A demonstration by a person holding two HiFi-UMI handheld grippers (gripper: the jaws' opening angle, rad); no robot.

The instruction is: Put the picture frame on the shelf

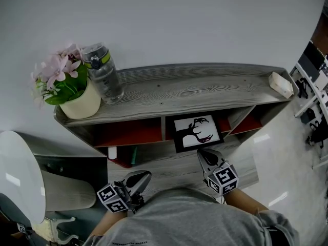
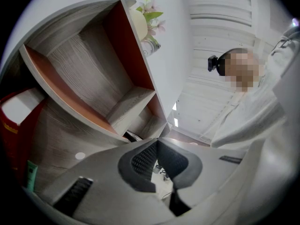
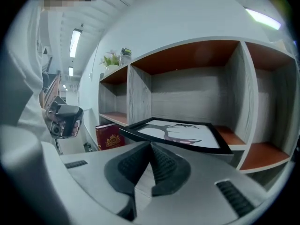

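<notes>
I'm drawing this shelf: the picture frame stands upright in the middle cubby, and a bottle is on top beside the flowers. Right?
Not quite: the picture frame lies flat, face up, in the middle cubby; the right gripper view shows it. The bottle is on top beside the flowers.

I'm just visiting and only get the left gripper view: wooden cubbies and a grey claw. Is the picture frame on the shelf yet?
Observer: Yes. In the head view the picture frame lies face up in the middle cubby of the shelf.
Operator: Is the other claw holding it?
Observer: No. The right gripper view shows the right claw shut with nothing between its jaws, close in front of the frame.
Operator: What's the picture of?
Observer: A dark branching silhouette on white, inside a black border.
</notes>
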